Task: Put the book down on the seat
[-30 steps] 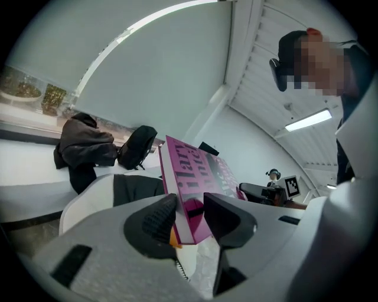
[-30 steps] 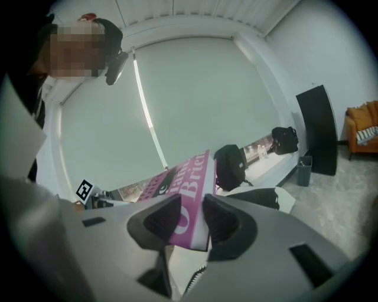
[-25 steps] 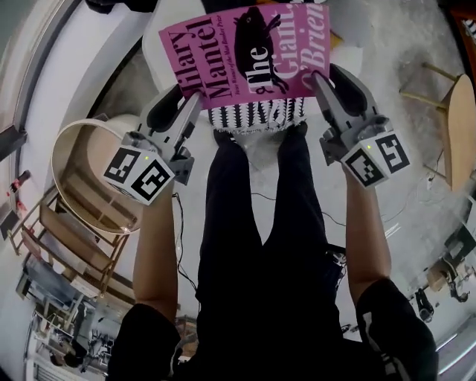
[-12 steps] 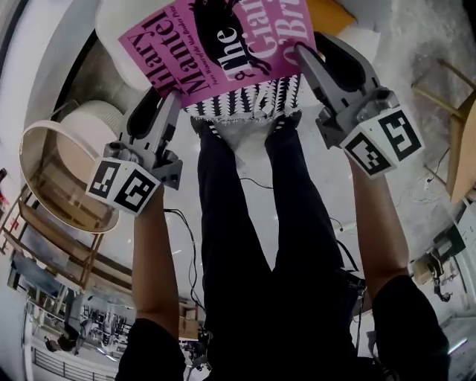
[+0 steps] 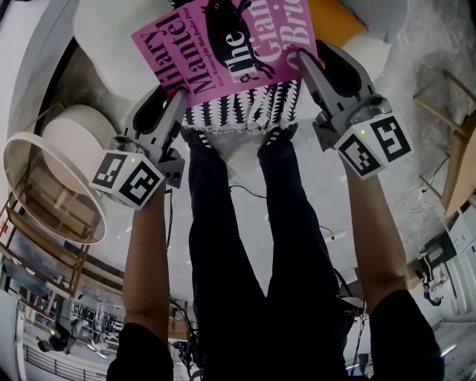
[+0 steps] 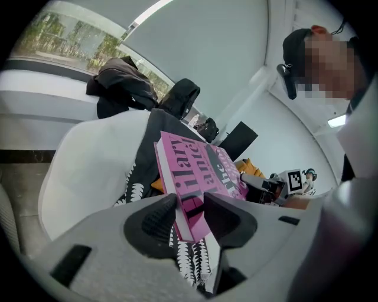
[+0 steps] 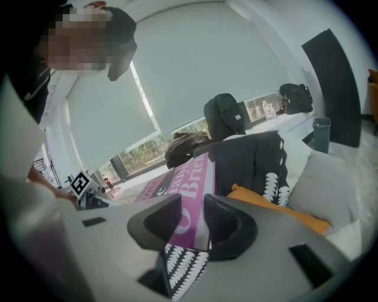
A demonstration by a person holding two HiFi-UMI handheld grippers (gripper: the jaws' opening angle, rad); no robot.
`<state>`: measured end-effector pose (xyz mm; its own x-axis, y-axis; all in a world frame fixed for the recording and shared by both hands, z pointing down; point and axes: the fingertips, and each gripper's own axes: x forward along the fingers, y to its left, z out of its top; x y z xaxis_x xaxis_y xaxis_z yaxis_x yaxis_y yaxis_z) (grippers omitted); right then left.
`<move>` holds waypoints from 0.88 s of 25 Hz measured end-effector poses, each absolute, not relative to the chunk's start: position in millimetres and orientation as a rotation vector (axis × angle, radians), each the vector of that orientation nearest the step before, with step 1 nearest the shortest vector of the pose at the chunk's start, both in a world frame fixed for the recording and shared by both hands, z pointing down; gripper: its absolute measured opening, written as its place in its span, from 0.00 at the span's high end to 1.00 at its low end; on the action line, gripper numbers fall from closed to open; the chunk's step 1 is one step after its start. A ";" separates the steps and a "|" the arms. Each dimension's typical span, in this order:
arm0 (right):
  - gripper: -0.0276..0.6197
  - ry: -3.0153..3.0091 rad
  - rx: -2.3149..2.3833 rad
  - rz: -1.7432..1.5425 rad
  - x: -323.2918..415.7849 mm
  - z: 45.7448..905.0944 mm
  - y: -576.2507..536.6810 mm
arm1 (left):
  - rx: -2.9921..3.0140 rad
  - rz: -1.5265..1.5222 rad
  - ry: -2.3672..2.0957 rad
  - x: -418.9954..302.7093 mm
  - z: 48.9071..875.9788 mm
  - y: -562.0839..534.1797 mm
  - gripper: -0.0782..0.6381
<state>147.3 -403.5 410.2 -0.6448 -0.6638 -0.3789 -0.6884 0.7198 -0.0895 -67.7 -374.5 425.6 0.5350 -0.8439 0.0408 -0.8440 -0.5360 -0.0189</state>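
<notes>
The person is standing in front of a white seat (image 5: 111, 37) and is holding a pink book (image 5: 223, 45) out over it with both grippers. The left gripper (image 5: 172, 100) is pinching the book's near left corner; in the left gripper view its jaws (image 6: 190, 206) are pressing on the cover and the underside of the book (image 6: 195, 171), with the page edge showing between them. The right gripper (image 5: 312, 67) is pinching the near right corner, and in the right gripper view its jaws (image 7: 193, 212) are closing on the book (image 7: 183, 183) in the same way. The book is facing cover up, with its title in dark letters, and is hanging above the seat's front edge. Under it, a black cloth with a white pattern (image 5: 242, 111) is draping over the seat and down its front edge. Whether the book's far edge is touching that cloth cannot be told. An orange cushion (image 5: 335, 18) is lying at the seat's right side, just beyond the right gripper. The person's legs in black trousers (image 5: 245, 245) are standing close to the seat's front edge, and a round side table (image 5: 48, 186) is standing on the floor well to the left.
</notes>
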 end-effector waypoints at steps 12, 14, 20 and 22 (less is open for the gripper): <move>0.75 2.540 -1.121 0.104 148.3 403.3 -398.5 | 2.704 0.091 -1.482 -66.8 427.6 -374.8 0.67; 0.75 2.545 -1.132 0.103 148.3 405.8 -397.3 | 2.710 0.115 -1.471 -67.0 428.7 -375.6 0.67; 0.75 2.551 -1.159 0.087 146.2 417.7 -404.1 | 2.752 0.184 -1.492 -68.4 422.8 -382.1 0.67; 0.75 2.565 -1.169 0.054 143.6 423.0 -406.0 | 2.737 0.200 -1.487 -70.6 424.4 -384.5 0.67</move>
